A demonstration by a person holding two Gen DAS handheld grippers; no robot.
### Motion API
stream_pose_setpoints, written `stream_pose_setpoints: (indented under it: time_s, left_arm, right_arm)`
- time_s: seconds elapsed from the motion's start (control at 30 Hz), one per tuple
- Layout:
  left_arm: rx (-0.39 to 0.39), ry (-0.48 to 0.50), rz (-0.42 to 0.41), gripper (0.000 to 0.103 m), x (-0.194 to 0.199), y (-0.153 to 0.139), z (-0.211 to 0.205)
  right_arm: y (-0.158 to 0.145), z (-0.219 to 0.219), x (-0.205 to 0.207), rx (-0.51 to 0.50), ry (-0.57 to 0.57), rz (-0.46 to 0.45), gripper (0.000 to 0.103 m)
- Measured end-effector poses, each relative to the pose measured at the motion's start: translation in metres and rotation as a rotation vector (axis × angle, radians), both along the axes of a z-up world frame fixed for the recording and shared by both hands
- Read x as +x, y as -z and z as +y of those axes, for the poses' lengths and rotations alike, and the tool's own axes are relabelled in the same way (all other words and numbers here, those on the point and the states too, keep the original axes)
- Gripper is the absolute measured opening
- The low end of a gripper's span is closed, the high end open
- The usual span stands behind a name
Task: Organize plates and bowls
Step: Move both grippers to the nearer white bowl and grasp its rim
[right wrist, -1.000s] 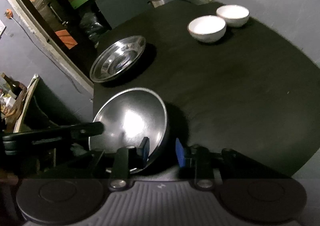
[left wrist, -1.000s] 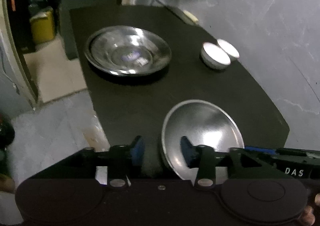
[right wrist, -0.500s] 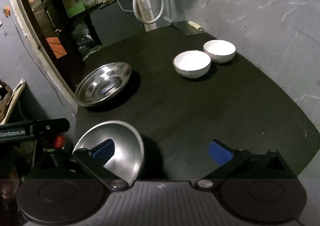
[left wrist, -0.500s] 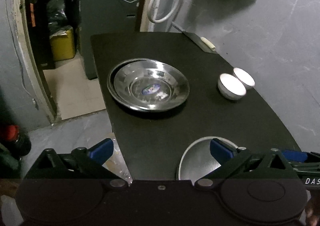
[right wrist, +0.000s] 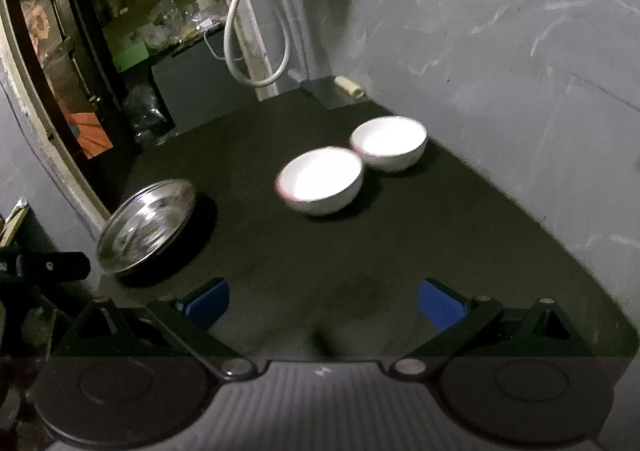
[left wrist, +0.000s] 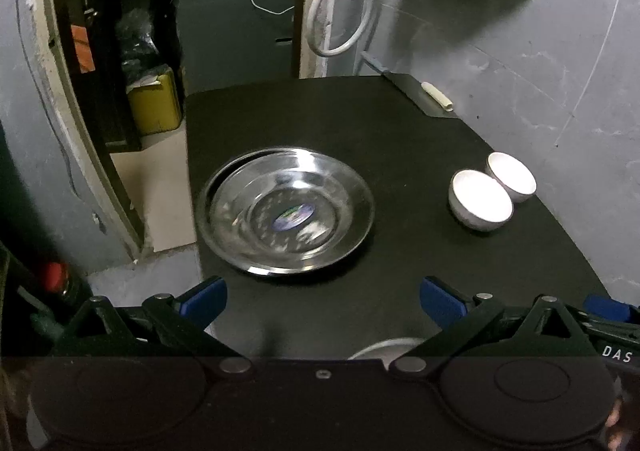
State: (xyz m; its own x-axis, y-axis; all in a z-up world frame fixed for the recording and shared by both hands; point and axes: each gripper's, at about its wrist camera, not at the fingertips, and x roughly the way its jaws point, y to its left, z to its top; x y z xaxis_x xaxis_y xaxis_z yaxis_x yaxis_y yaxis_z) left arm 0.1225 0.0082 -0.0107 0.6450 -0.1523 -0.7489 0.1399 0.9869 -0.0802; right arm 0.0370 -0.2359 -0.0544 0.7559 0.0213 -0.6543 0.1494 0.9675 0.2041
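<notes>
Stacked steel plates point(left wrist: 290, 211) lie on the black table point(left wrist: 400, 131), also in the right wrist view point(right wrist: 146, 225). Two white bowls sit side by side at the right: the nearer point(left wrist: 480, 205) point(right wrist: 320, 185) and the farther point(left wrist: 512, 175) point(right wrist: 390, 143). A steel bowl's rim point(left wrist: 388, 347) shows just under my left gripper point(left wrist: 324, 299), which is open and empty above the table's near edge. My right gripper point(right wrist: 324, 301) is open and empty over the near table, facing the white bowls.
A grey wall point(right wrist: 520, 51) runs along the table's right side. A cleaver with a pale handle point(left wrist: 436, 95) lies at the far right corner. A doorway with a yellow can point(left wrist: 154, 103) and clutter is at the left. A white hose point(left wrist: 340, 11) hangs behind.
Both grippers opened, let go of the steel bowl, and pulled back and up. The bowl has slid out of the right view and nearly out of the left view.
</notes>
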Motion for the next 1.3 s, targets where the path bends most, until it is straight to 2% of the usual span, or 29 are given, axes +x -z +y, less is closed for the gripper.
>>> stream_pose_setpoints:
  time_s: [0.17, 0.3, 0.5, 0.6, 0.67, 0.73, 0.77, 0.9, 1.13, 1.2, 1.3]
  left_arm:
    - [-0.03, -0.07, -0.027, 0.102, 0.027, 0.008, -0.021]
    - [-0.049, -0.09, -0.017, 0.102, 0.058, 0.018, -0.043]
    - [0.031, -0.052, -0.042, 0.102, 0.093, 0.027, -0.084]
    - [0.047, -0.021, -0.039, 0.102, 0.107, 0.031, -0.101]
    - [0.063, 0.0, -0.037, 0.102, 0.115, 0.035, -0.112]
    - [0.079, 0.029, -0.03, 0.102, 0.122, 0.041, -0.122]
    - [0.086, 0.046, -0.024, 0.101, 0.125, 0.044, -0.127]
    - [0.085, 0.085, 0.004, 0.095, 0.132, 0.054, -0.137]
    - [0.012, 0.082, 0.083, 0.08, 0.142, 0.069, -0.138]
    - [-0.041, 0.085, 0.107, 0.066, 0.145, 0.072, -0.136]
    - [-0.104, 0.074, 0.133, 0.053, 0.149, 0.077, -0.133]
  right_arm:
    - [-0.001, -0.029, 0.025, -0.049, -0.027, -0.011, 0.103]
    - [0.001, -0.048, 0.048, -0.03, -0.059, -0.027, 0.103]
    - [0.008, -0.058, 0.081, -0.041, -0.077, -0.032, 0.101]
    - [0.01, -0.061, 0.093, -0.022, -0.077, -0.037, 0.1]
    - [0.012, -0.061, 0.099, -0.025, -0.076, -0.034, 0.096]
    - [0.016, -0.06, 0.105, -0.033, -0.073, -0.018, 0.085]
    - [0.018, -0.06, 0.107, -0.029, -0.076, -0.01, 0.083]
    - [0.023, -0.059, 0.11, -0.014, -0.088, 0.007, 0.079]
    - [0.025, -0.059, 0.118, 0.0, -0.104, 0.007, 0.064]
    - [0.025, -0.059, 0.121, 0.006, -0.104, 0.005, 0.06]
    - [0.026, -0.061, 0.125, 0.026, -0.105, 0.007, 0.048]
